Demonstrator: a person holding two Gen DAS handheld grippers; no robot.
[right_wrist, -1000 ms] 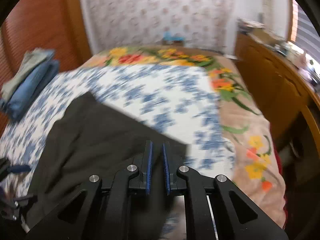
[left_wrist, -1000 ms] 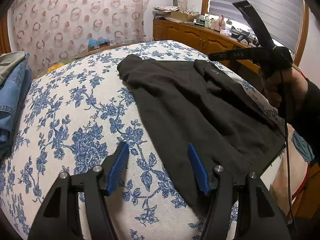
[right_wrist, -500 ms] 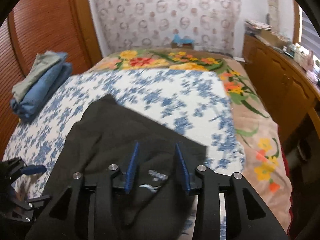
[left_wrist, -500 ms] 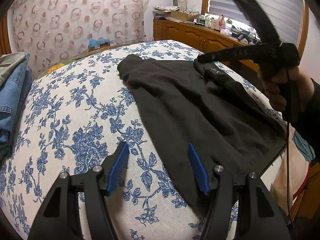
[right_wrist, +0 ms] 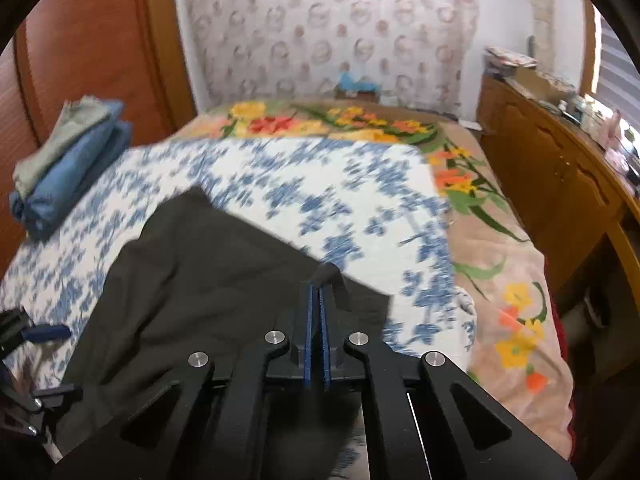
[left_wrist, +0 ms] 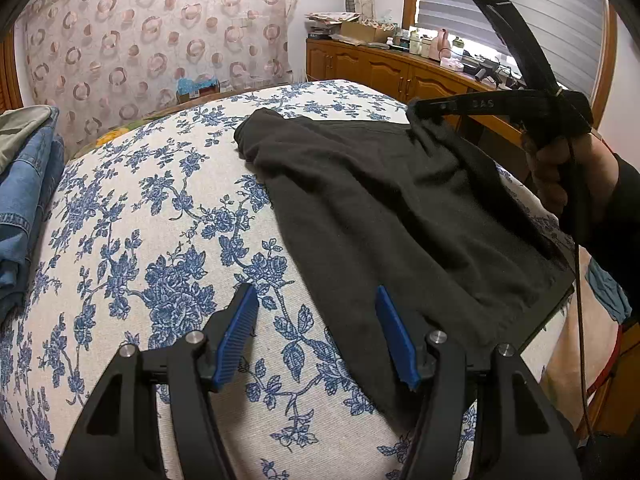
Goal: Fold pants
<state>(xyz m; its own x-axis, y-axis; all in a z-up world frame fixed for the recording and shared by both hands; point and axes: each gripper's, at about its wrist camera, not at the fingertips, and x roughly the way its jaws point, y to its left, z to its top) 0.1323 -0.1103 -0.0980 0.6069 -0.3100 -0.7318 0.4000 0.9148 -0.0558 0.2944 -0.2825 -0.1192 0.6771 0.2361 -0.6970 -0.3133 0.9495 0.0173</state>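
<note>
Dark pants [left_wrist: 380,200] lie spread on the blue-flowered bed cover [left_wrist: 140,220]. My left gripper [left_wrist: 316,292] stands open low over the pants' near edge, its right finger above the cloth and its left finger above the bare cover; nothing is pinched. My right gripper [right_wrist: 319,288] is shut on a corner of the pants [right_wrist: 208,272], and a peak of black cloth sticks out past its pads. In the left wrist view the right gripper [left_wrist: 418,107], held by a hand [left_wrist: 560,176], lifts that far right corner slightly. The left gripper [right_wrist: 52,360] shows at the lower left of the right wrist view.
A stack of folded jeans [left_wrist: 24,184] sits at the bed's left side, also seen as the folded stack [right_wrist: 68,160]. A wooden cabinet [left_wrist: 400,72] with clutter runs along the right wall. A bright floral blanket [right_wrist: 360,124] covers the bed's far end and right side.
The right gripper's jaws opened over the pants' corner, then shut on it, raising the cloth into a small peak. The left gripper has kept still and open.
</note>
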